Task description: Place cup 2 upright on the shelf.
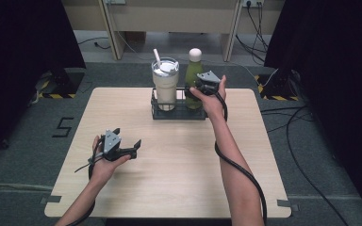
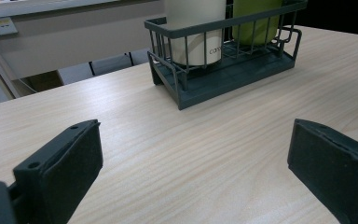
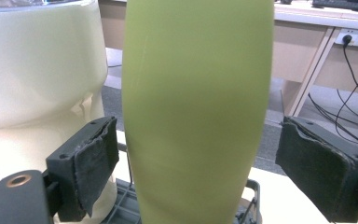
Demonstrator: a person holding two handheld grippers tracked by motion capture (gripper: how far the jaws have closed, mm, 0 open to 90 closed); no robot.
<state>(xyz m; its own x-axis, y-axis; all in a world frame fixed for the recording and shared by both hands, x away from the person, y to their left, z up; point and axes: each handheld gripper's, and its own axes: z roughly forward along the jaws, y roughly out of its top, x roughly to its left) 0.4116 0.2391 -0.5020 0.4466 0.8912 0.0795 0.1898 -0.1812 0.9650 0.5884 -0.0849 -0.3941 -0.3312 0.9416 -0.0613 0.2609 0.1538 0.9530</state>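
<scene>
The left hand-held gripper point(image 1: 125, 149) hovers wide open and empty over the tabletop point(image 1: 179, 179). In the rack point(image 1: 178, 112) stands a tumbler point(image 1: 165, 84), then the bottle point(image 3: 196, 112). The right hand-held gripper point(image 3: 196, 163) straddles it, open, not yet touching. A skewed squeeze could tip the bottle against the tumbler.

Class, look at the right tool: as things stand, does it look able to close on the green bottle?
Probably yes. The right tool is open with its jaws either side of the green bottle, and nothing sits between pads and bottle. The cream tumbler stands close beside one jaw, so room there is tight.
</scene>
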